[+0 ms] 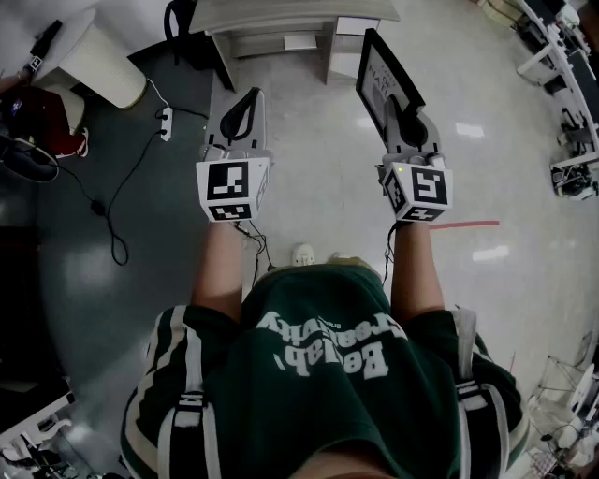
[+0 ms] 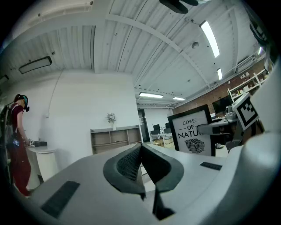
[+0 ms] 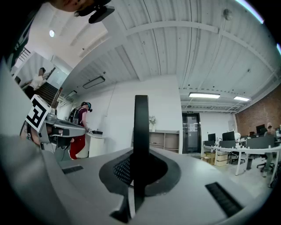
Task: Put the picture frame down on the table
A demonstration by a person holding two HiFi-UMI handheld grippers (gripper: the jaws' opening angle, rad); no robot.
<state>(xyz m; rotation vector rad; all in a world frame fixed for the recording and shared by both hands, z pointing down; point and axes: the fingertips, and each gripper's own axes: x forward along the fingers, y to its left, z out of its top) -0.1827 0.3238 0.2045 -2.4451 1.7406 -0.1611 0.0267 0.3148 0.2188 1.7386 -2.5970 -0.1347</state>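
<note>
Steadiness counts: right gripper (image 1: 403, 116) pinches the black-framed leaf print (image 1: 376, 75) edge-on, left gripper (image 1: 245, 108) closed on nothing; its bottom edge should meet the pale tabletop (image 1: 281, 13) first.

The picture frame (image 1: 377, 79) is black, with a white print reading "LOVE OF NATURE" above a dark leaf. It is held upright in the air above the floor, one edge clamped between the jaws of the right gripper (image 1: 404, 120).
</note>
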